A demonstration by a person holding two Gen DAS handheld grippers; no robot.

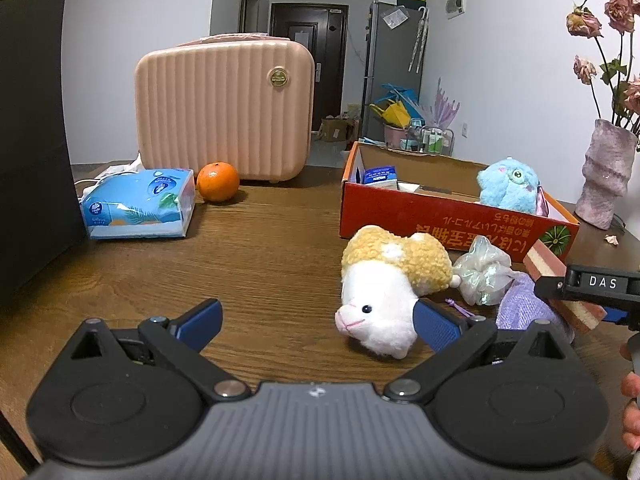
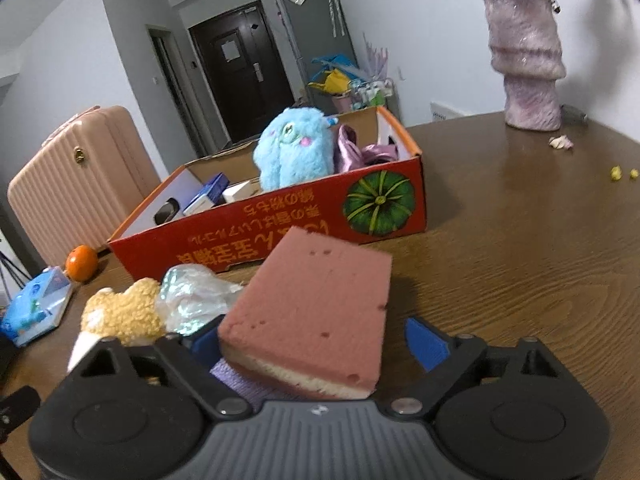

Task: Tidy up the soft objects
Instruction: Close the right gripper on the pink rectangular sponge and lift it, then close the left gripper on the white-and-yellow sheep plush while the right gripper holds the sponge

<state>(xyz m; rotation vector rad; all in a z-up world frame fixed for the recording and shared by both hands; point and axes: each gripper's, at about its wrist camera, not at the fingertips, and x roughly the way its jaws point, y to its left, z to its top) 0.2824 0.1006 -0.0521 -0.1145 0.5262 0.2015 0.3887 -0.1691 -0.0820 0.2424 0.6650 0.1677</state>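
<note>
Right gripper (image 2: 316,342) open, pink sponge (image 2: 316,312) between fingers, long axis pointing toward red cardboard box (image 2: 280,232), near table front edge. I judge right hand nearer. Left gripper (image 1: 316,320) open, sheep plush (image 1: 384,292) touching right finger.

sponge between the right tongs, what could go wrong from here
1. The right tongs are open around the sponge, which lies tilted on the purple cloth; closing might pinch the cloth too.
2. The mesh pouch and sheep plush crowd its left side and may get nudged.
3. The left tongs are open close beside the plush; the two tools could collide.
</note>
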